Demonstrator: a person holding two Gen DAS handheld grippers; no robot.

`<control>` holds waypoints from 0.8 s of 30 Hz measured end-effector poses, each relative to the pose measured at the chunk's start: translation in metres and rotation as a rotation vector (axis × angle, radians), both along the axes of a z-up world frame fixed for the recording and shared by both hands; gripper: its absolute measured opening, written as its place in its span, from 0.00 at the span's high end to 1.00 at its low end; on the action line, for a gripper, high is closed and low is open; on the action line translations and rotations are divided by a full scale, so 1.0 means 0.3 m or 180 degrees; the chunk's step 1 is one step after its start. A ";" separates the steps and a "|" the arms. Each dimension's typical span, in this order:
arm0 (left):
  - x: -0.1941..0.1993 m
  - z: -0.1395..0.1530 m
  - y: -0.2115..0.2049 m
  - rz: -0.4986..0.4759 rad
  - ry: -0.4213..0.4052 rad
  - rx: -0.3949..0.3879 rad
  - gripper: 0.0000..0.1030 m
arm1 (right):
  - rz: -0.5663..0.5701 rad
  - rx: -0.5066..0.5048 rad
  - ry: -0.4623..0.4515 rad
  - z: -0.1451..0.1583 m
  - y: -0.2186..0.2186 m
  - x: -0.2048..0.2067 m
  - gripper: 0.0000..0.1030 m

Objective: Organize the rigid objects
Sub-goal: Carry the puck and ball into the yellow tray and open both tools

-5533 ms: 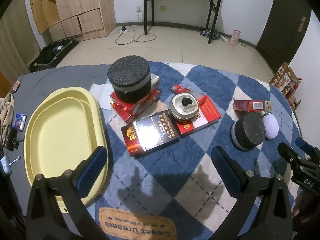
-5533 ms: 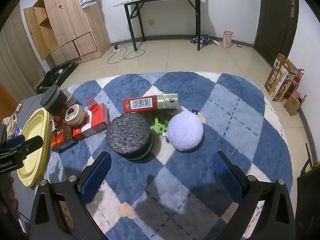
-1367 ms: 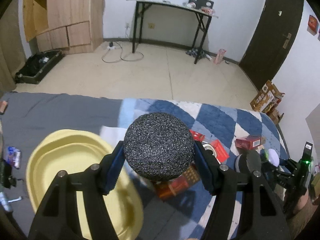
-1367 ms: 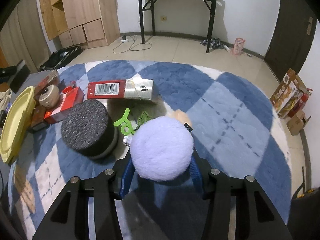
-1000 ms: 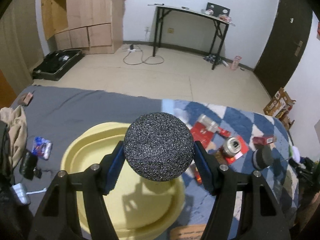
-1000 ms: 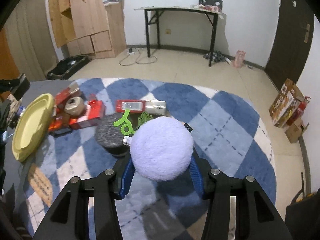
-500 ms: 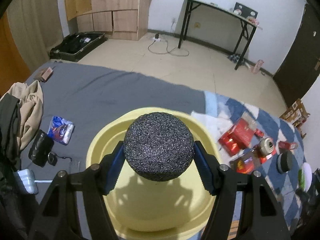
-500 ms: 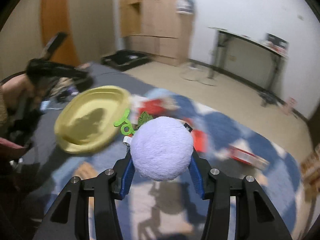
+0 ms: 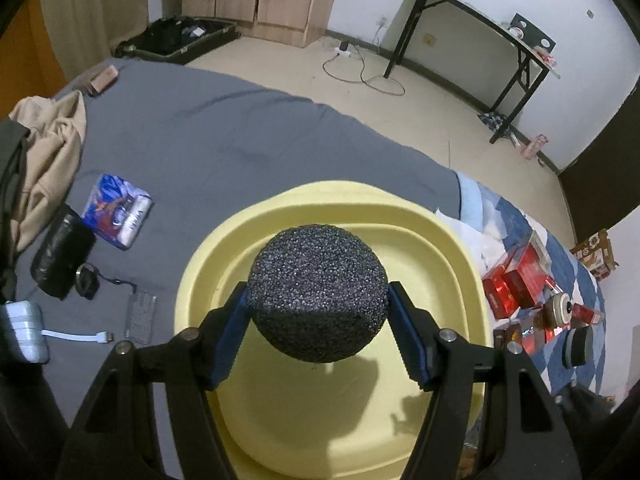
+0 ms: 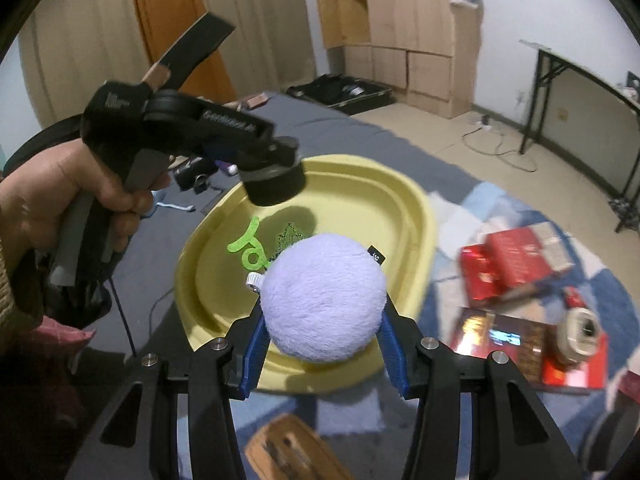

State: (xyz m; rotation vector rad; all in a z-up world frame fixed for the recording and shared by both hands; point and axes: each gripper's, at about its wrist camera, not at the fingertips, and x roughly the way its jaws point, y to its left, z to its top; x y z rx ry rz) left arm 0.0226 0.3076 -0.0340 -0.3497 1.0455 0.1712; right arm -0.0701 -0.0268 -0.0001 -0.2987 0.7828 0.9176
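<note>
Through my left wrist camera, the left gripper (image 9: 318, 334) is closed partway on a black speckled foam puck (image 9: 318, 294), blue pads pressed into its sides. It hangs over the middle of the yellow oval tray (image 9: 452, 236), which sits on a grey sheet (image 9: 224, 136). The puck looks light and a little springy, so I judge the side grip safe from crushing or slipping; its rough surface should bite well. The tray floor beneath is bare and wide, with a raised rim all round. Red boxes (image 9: 520, 276) lie off to the right, well apart, and a cable and pouch to the left.

Through my right wrist camera, the right gripper (image 10: 322, 346) is clamped tight on a pale lilac plush ball (image 10: 324, 298) with a green loop tag (image 10: 248, 248), above the tray's near edge. It is soft and squashes under the pads, so I would expect it to spring and roll once freed. The left gripper with the puck hangs over the tray's far left; room remains to the right of it.
</note>
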 end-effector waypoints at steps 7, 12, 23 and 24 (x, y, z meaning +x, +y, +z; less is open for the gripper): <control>0.035 -0.060 -0.014 -0.0159 0.0187 0.0150 0.34 | 0.0084 -0.0135 0.0149 -0.081 0.147 0.039 0.53; 0.043 -0.113 0.013 -0.0035 0.0169 -0.0007 0.34 | 0.0200 -0.0408 0.0140 -0.168 0.237 0.070 0.53; 0.091 -0.195 -0.019 -0.0094 0.0492 -0.0001 0.18 | 0.0530 -0.0868 0.0067 -0.244 0.396 0.093 0.50; 0.091 -0.195 -0.023 -0.0098 0.0530 0.0016 0.16 | 0.0525 -0.0815 0.0096 -0.239 0.398 0.096 0.49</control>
